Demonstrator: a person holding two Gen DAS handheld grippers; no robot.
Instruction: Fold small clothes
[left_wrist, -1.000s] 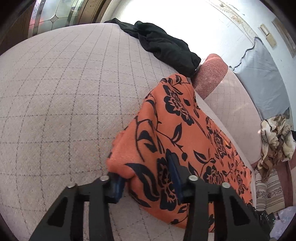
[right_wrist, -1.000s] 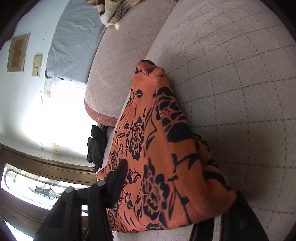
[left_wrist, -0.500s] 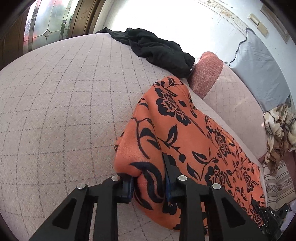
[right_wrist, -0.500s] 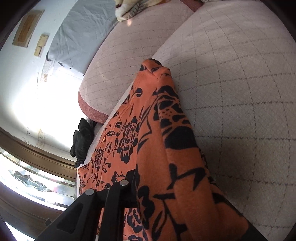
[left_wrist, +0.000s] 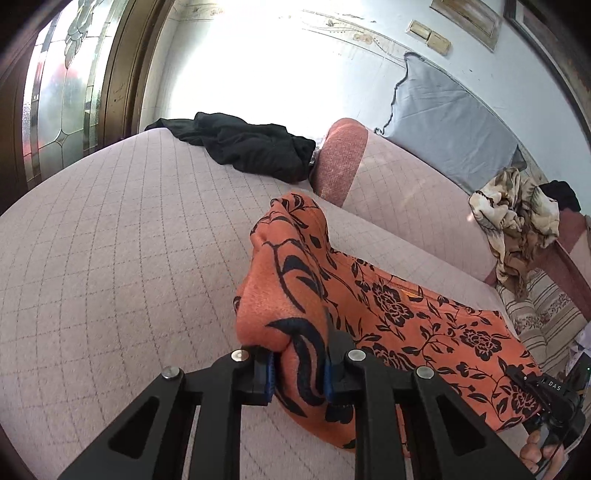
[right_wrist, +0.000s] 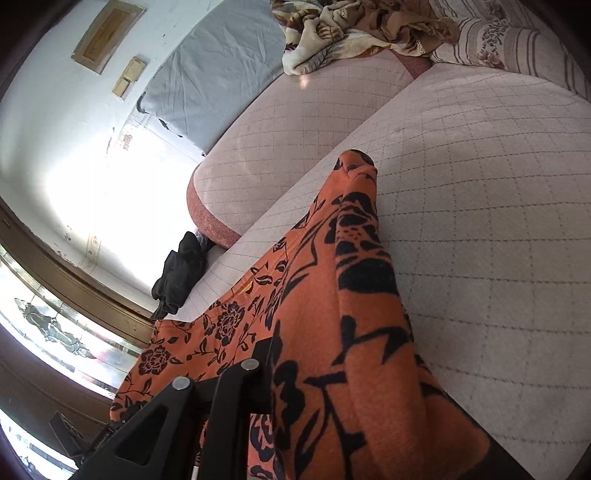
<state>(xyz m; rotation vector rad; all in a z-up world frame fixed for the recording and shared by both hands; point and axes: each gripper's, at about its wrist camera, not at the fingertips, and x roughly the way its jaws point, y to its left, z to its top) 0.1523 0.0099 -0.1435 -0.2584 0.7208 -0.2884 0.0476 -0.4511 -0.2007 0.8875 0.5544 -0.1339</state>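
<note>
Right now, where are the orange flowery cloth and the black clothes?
orange flowery cloth (left_wrist: 399, 306), left wrist view, on its flat flowered middle.
black clothes (left_wrist: 255, 147), left wrist view, on the heap's middle.

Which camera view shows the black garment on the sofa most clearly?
The left wrist view. There the black garment lies spread on the sofa, fully visible. The right wrist view shows only a small dark bunch of it at the seat's edge.

The quilted pink sofa seat (left_wrist: 110, 258) carries an orange floral garment (left_wrist: 406, 314) (partly lifted) and a black garment (left_wrist: 251, 147)
</note>
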